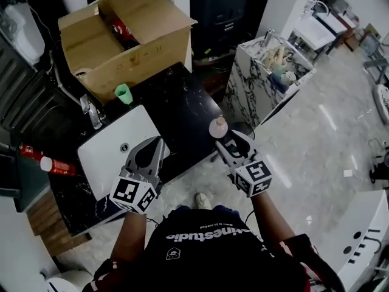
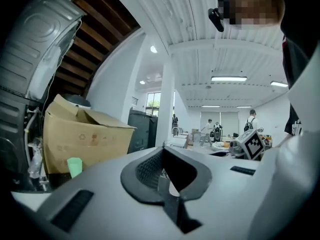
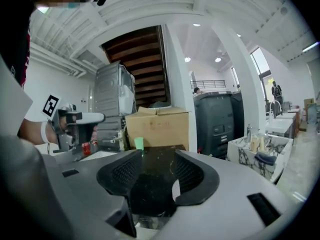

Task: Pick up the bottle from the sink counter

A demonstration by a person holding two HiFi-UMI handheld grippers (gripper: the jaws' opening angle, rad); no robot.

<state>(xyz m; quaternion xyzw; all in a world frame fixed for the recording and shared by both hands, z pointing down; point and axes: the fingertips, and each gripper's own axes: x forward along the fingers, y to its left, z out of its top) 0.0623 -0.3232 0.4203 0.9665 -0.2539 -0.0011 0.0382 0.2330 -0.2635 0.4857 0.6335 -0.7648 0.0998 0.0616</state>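
A small bottle (image 1: 217,127) with a pale pink top stands upright at the front right corner of the black sink counter (image 1: 176,99). My right gripper (image 1: 230,143) is just in front of the bottle, open, and its pads do not touch it. In the right gripper view, only the dark counter top shows between the spread jaws of the right gripper (image 3: 150,171). My left gripper (image 1: 157,146) hovers over the front edge of the white basin (image 1: 112,154) with its jaws shut and nothing in them. The left gripper (image 2: 162,176) is shut in its own view too.
A cardboard box (image 1: 121,32) and a green cup (image 1: 123,93) sit at the back of the counter, with a faucet (image 1: 91,111) beside the basin. A red can (image 1: 51,163) lies to the left. A marble vanity (image 1: 273,72) stands to the right across the floor.
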